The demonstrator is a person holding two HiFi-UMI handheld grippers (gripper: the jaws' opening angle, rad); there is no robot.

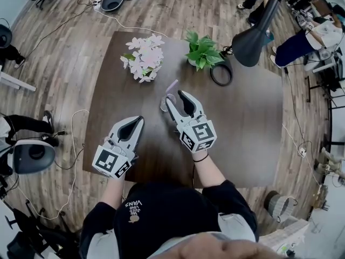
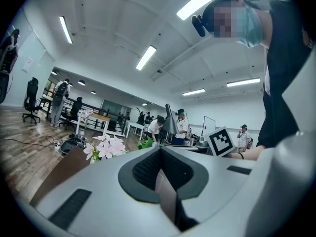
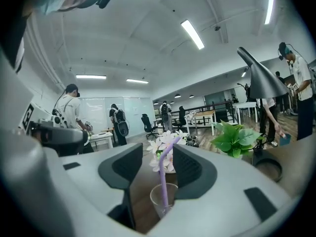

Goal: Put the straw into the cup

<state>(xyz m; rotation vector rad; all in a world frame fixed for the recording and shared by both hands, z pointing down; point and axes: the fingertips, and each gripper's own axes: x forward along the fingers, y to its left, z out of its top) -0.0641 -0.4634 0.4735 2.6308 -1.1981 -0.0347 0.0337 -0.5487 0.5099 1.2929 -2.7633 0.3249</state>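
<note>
A clear plastic cup (image 3: pixel 163 197) stands on the dark brown table (image 1: pixel 248 123), and a purple bendy straw (image 3: pixel 163 174) stands in it with its bent top leaning right. My right gripper (image 3: pixel 158 149) is open, its jaws on either side of the cup and straw, with the pads apart from both. From the head view the cup (image 1: pixel 166 102) sits at the tips of the right gripper (image 1: pixel 175 97) and the straw (image 1: pixel 171 86) pokes out beyond them. My left gripper (image 1: pixel 139 120) hovers to the left, nearer me, shut and empty; its jaws (image 2: pixel 160 148) meet at the tip.
Pink and white flowers (image 1: pixel 143 57) and a green plant (image 1: pixel 204 52) stand at the table's far side. A black lamp (image 1: pixel 253 39) and a black ring (image 1: pixel 221 73) are at the far right. Cables, chairs and people are about on the wooden floor.
</note>
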